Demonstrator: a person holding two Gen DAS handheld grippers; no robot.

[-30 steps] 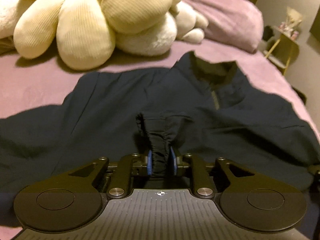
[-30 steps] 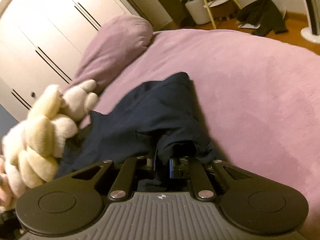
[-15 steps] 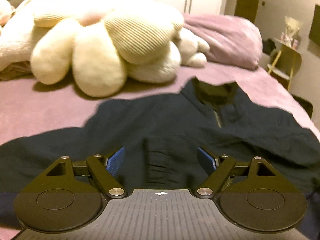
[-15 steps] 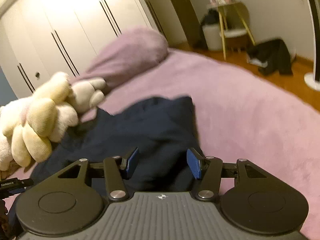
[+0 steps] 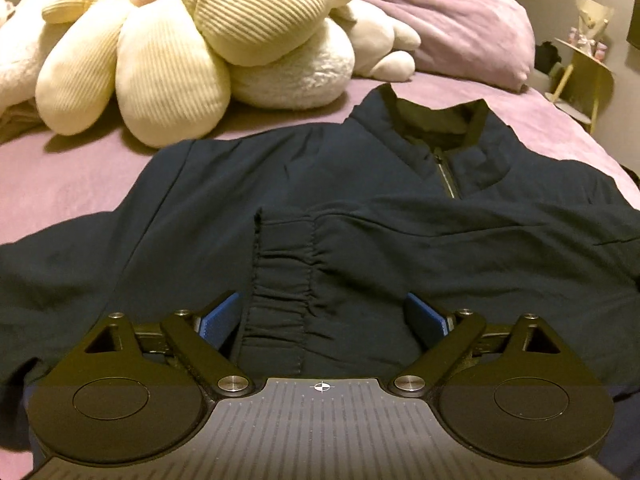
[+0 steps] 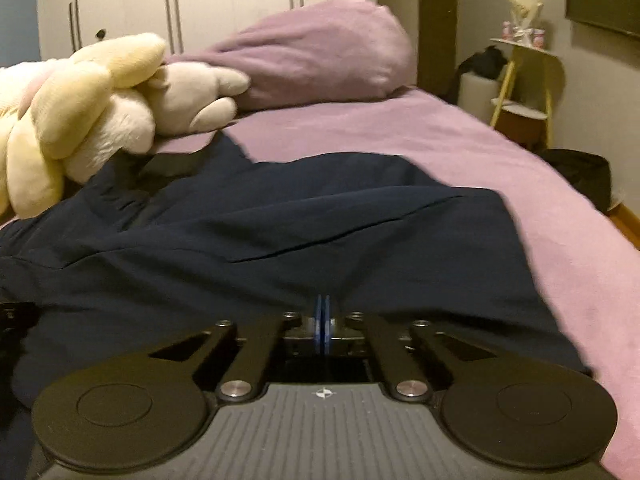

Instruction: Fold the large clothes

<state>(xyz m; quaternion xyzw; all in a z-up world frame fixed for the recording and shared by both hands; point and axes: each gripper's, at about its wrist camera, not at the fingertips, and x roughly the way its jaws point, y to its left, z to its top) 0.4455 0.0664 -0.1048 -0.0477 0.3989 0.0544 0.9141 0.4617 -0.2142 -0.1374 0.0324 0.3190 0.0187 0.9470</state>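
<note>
A dark navy jacket lies spread on the purple bed, collar and zip toward the pillows. One sleeve is folded across its front, and the elastic cuff lies between the open blue pads of my left gripper, which holds nothing. In the right wrist view the jacket fills the foreground. My right gripper is shut with its blue pads pressed together, just above the fabric. No cloth shows between the pads.
A large cream plush toy and a purple pillow lie at the head of the bed. A yellow side table and white wardrobes stand beyond. The bed's right edge drops to the floor.
Both grippers let go of the sleeve they were shut on. The left has stayed open over the cuff. The right opened, then shut empty, and its view swung level.
</note>
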